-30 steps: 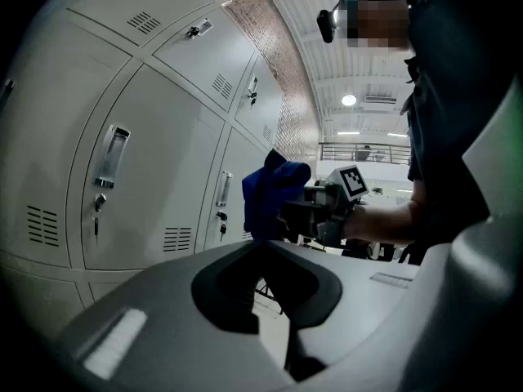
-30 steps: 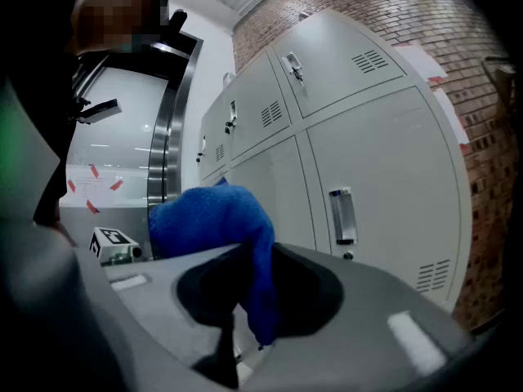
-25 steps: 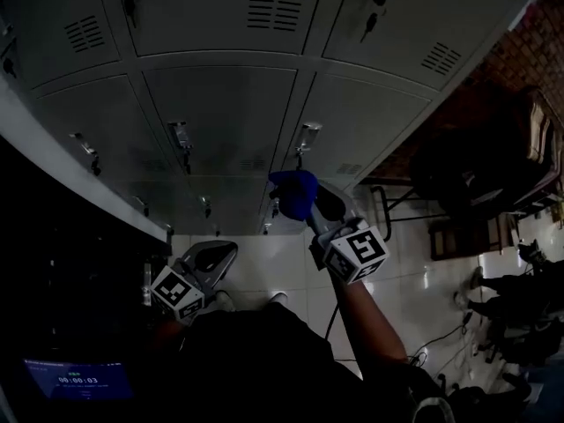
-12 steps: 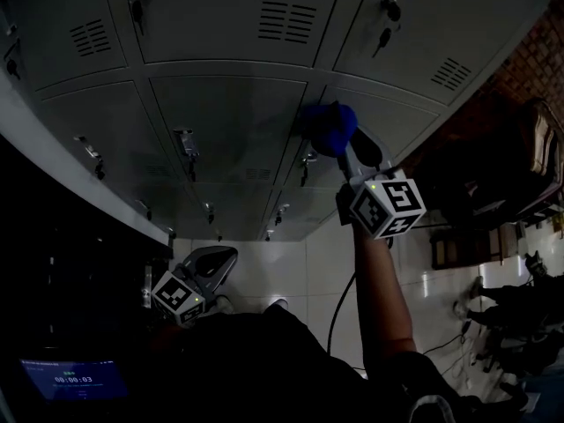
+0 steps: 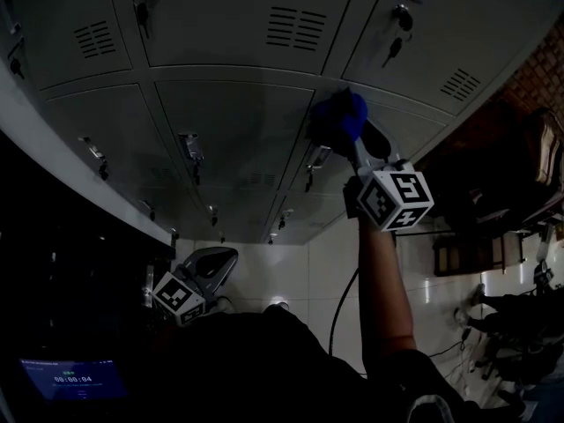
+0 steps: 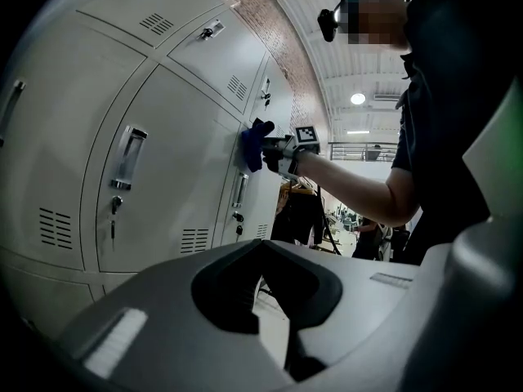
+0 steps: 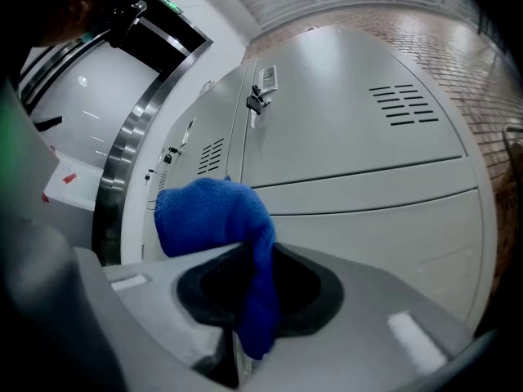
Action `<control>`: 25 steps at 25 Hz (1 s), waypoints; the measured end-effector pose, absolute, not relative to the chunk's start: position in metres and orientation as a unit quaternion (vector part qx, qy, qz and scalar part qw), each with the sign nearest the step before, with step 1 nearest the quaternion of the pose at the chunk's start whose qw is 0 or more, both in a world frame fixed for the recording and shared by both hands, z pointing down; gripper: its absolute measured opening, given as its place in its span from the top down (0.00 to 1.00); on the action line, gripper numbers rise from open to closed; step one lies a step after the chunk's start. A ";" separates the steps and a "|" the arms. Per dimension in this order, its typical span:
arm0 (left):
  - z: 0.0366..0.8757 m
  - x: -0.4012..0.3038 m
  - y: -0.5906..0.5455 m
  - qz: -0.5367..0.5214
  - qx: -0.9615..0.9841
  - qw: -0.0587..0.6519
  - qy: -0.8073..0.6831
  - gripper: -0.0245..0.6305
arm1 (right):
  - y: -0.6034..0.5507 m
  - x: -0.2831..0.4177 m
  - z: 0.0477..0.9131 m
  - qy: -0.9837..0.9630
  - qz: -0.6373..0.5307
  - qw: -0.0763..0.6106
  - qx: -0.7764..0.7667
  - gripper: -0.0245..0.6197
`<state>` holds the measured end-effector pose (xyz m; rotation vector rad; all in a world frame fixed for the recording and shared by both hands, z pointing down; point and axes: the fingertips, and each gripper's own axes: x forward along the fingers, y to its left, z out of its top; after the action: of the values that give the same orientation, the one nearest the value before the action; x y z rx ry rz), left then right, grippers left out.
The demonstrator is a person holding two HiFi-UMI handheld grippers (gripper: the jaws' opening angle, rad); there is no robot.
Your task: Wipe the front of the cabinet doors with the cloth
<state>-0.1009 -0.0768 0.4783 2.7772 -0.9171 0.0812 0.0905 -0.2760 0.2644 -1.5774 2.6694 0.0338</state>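
Grey metal cabinet doors (image 5: 238,135) with vents, handles and keys fill the head view. My right gripper (image 5: 345,130) is raised and shut on a blue cloth (image 5: 335,118), which presses against the top of a middle-row door by the vertical seam. In the right gripper view the cloth (image 7: 214,215) bunches over the closed jaws of that gripper (image 7: 253,256) and hangs down between them. My left gripper (image 5: 204,263) hangs low near my body, away from the doors. Seen from the left gripper (image 6: 263,251), its jaws are shut on nothing, and the cloth (image 6: 255,144) touches a door.
Door handles (image 5: 189,146) and hanging keys (image 5: 395,47) stick out from the doors. A dark ledge (image 5: 53,174) runs along the left. A brick wall (image 5: 538,69), chairs and dark clutter (image 5: 493,201) stand at the right over a white tiled floor (image 5: 300,267).
My right gripper has carried the cloth up and to the right along the cabinet front, from a lower door to the top of the middle row. The left gripper has stayed put.
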 end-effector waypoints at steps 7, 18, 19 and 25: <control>0.477 -0.091 -0.082 0.027 0.947 0.105 -0.303 0.96 | -0.276 0.111 0.262 0.854 0.010 0.026 -0.519 0.85; 0.479 -0.069 -0.083 0.032 0.951 0.105 -0.288 0.96 | -0.274 0.176 0.258 0.829 0.013 0.035 -0.558 0.85; 0.478 -0.067 -0.083 0.032 0.951 0.105 -0.288 0.96 | -0.274 0.183 0.258 0.826 0.013 0.036 -0.563 0.85; 0.479 -0.059 -0.082 0.034 0.952 0.105 -0.286 0.96 | -0.274 0.228 0.256 0.804 0.010 0.043 -0.593 0.85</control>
<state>-0.0590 -0.0823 0.4792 2.8063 -0.8421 0.1016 0.2284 -0.2735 0.2562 -1.8131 2.4588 0.0308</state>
